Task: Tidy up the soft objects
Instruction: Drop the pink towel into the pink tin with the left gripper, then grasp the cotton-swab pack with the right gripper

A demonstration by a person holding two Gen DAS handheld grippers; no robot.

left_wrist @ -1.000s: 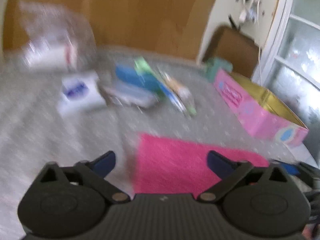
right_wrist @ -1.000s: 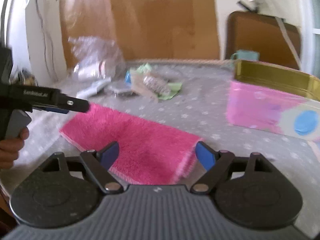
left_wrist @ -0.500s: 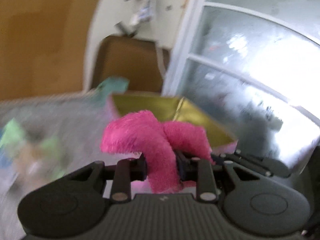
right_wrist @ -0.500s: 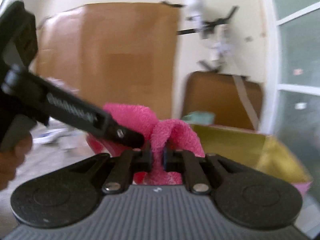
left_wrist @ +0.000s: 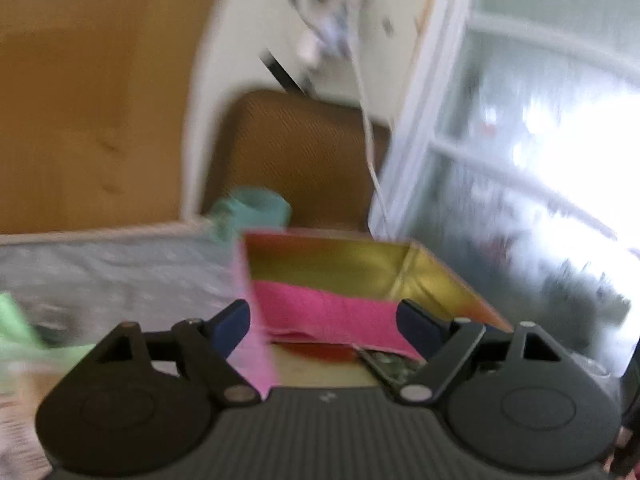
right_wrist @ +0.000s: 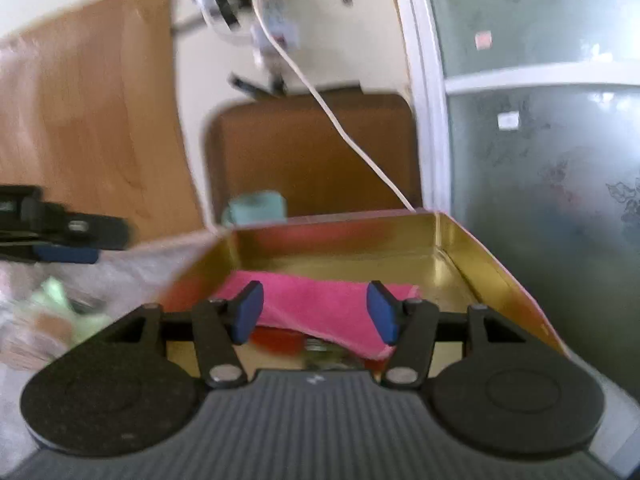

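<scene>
A pink fluffy cloth (left_wrist: pixel 328 314) lies inside the open tin box (left_wrist: pixel 436 276), which is gold inside and pink outside; it also shows in the right wrist view (right_wrist: pixel 320 308) inside the box (right_wrist: pixel 472 264). My left gripper (left_wrist: pixel 324 318) is open and empty, just in front of the box's near left corner. My right gripper (right_wrist: pixel 316 310) is open and empty, just above the cloth. The left gripper's fingers (right_wrist: pixel 76 236) show at the left edge of the right wrist view.
A teal cup-like thing (left_wrist: pixel 252 210) stands behind the box on the grey dotted bed cover (left_wrist: pixel 120 276). Green and mixed packets (right_wrist: pixel 52 300) lie to the left. A brown chair back (right_wrist: pixel 316 156), a white cable (right_wrist: pixel 352 140) and a window (right_wrist: pixel 540 140) are behind.
Both grippers held the pink cloth up over the box half a second ago. Now both have opened and the cloth lies in the box.
</scene>
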